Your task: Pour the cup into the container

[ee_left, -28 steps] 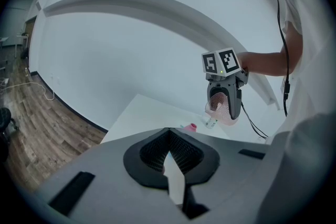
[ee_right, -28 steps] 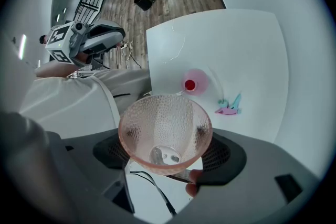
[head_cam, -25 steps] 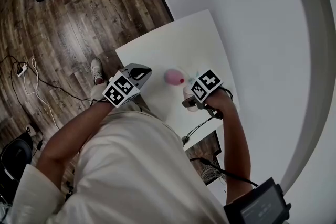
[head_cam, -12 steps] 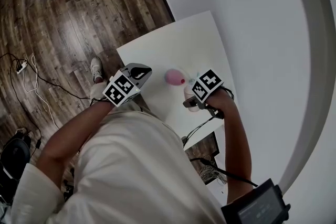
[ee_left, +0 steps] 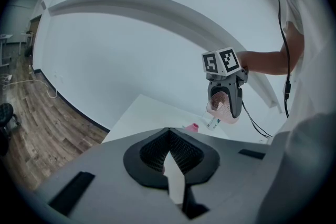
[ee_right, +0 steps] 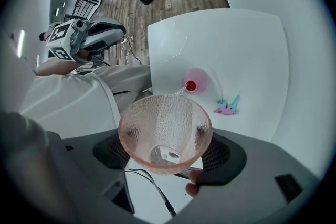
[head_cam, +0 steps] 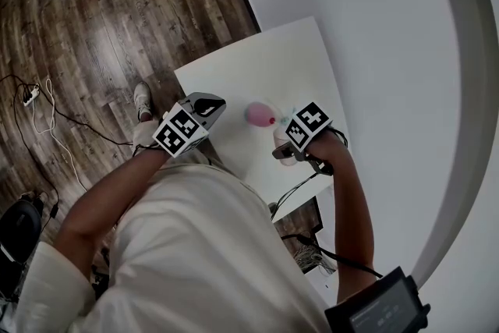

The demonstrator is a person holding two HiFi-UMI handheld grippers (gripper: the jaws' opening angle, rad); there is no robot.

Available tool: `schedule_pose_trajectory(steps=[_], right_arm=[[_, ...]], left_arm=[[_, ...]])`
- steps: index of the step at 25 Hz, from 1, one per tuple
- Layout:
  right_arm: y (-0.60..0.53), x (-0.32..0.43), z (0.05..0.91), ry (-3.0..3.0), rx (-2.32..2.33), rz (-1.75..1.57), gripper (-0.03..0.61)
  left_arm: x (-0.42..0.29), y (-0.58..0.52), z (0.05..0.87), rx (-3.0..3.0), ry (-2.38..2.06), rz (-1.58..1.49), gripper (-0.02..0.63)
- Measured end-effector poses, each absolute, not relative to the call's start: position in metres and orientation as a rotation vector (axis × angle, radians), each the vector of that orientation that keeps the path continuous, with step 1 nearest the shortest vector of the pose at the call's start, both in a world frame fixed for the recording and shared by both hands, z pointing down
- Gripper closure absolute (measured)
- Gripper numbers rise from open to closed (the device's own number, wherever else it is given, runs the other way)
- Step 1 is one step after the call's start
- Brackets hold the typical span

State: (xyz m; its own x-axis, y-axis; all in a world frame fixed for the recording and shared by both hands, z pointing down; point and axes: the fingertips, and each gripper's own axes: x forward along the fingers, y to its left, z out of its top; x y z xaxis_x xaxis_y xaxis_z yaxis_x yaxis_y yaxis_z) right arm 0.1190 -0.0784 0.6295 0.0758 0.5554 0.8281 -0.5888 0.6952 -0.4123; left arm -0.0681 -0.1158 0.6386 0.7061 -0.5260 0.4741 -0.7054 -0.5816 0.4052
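A pink, dimpled, see-through cup [ee_right: 164, 122] sits between the jaws of my right gripper [ee_right: 168, 152], which is shut on it; its inside looks empty in the right gripper view. Beyond its rim, on the white table [ee_right: 236, 44], stands a small pink container [ee_right: 195, 83] with a red spot at its middle. In the head view the cup [head_cam: 281, 141] hangs just right of the container [head_cam: 259, 115], held by the right gripper [head_cam: 279, 153]. My left gripper [head_cam: 209, 104] hovers at the table's left edge, shut on nothing. The left gripper view shows its fingertips [ee_left: 168, 134] meeting.
A small teal and pink object [ee_right: 229, 107] lies on the table right of the container. Cables [head_cam: 292, 191] hang off the table's near edge. A white wall [head_cam: 374, 27] borders the table's far side. Wood floor [head_cam: 101, 35] lies to the left, with a power strip and cords.
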Motion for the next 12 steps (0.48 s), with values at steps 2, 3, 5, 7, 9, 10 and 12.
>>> schedule_pose_trajectory(steps=[2, 3, 5, 7, 9, 10, 12], right_arm=[[-0.071, 0.111, 0.624, -1.219, 0.039, 0.857, 0.198], [-0.065, 0.105, 0.620, -1.216, 0.043, 0.856, 0.198], [-0.056, 0.098, 0.614, -1.213, 0.048, 0.856, 0.198], [-0.055, 0.098, 0.613, -1.212, 0.048, 0.858, 0.198], [-0.056, 0.100, 0.613, -1.211, 0.048, 0.859, 0.198], [-0.057, 0.100, 0.613, -1.211, 0.048, 0.859, 0.198], [-0.057, 0.099, 0.613, -1.209, 0.047, 0.859, 0.198]], left_arm=[[-0.076, -0.109, 0.634, 2.337, -0.935, 0.397, 0.604], [-0.082, -0.103, 0.630, 2.339, -0.934, 0.392, 0.604], [-0.089, -0.094, 0.625, 2.342, -0.933, 0.387, 0.604], [-0.090, -0.093, 0.624, 2.343, -0.934, 0.385, 0.604], [-0.088, -0.095, 0.624, 2.342, -0.935, 0.384, 0.604], [-0.088, -0.096, 0.624, 2.342, -0.935, 0.384, 0.604], [-0.089, -0.096, 0.623, 2.341, -0.936, 0.384, 0.604]])
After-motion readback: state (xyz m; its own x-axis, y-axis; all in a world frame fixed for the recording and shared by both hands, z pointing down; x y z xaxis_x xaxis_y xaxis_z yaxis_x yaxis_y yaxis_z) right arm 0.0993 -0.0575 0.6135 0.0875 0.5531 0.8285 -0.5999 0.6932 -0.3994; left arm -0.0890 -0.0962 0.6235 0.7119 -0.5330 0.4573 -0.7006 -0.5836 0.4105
